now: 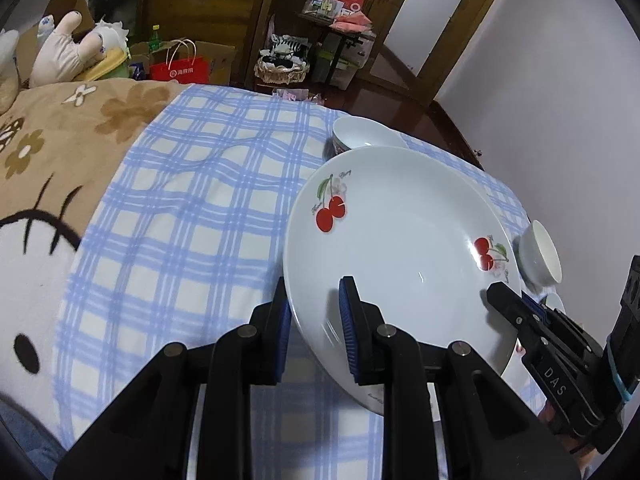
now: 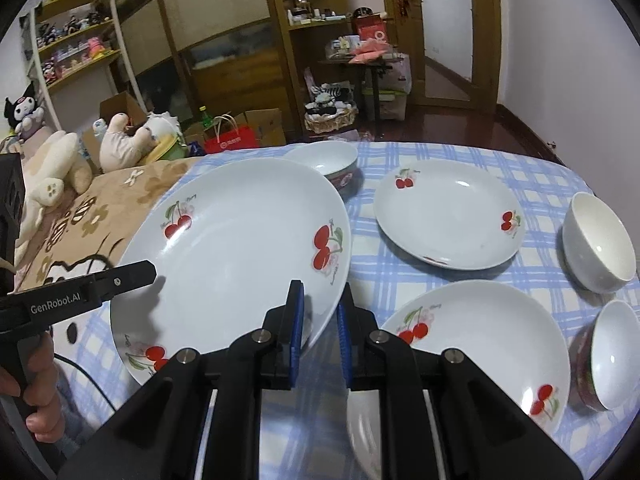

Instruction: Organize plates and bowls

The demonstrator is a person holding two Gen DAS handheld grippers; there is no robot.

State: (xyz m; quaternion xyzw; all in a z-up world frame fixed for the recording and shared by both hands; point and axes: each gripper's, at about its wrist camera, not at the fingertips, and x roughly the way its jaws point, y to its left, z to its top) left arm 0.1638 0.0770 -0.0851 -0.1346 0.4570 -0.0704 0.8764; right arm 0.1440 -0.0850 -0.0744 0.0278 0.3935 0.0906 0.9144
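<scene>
- White ceramic is making up all the dishes, and every plate and bowl is lying empty on the blue checked cloth covering the bed.
- The large cherry plate is hanging tilted above the cloth at the left of the scene, its near-right rim lifted and its hollow face turning up and toward the cameras.
- The left gripper is pinching that plate's near-left rim, one blue-padded finger above the face and one beneath it.
- The right gripper is straddling the plate's right rim, one of its fingers lying over the face and the other outside the edge; whether the pads are pressing the rim I cannot tell.
- Two smaller cherry plates are sitting flat to the right: the far plate and the near plate, close together but not touching.
- A patterned bowl is standing upright just behind the large plate's far rim.
- A plain white bowl is lying tipped at the far right, mouth facing left.
- Another patterned bowl is lying on its side near the right edge, mouth facing left, just beside the near plate.
</scene>
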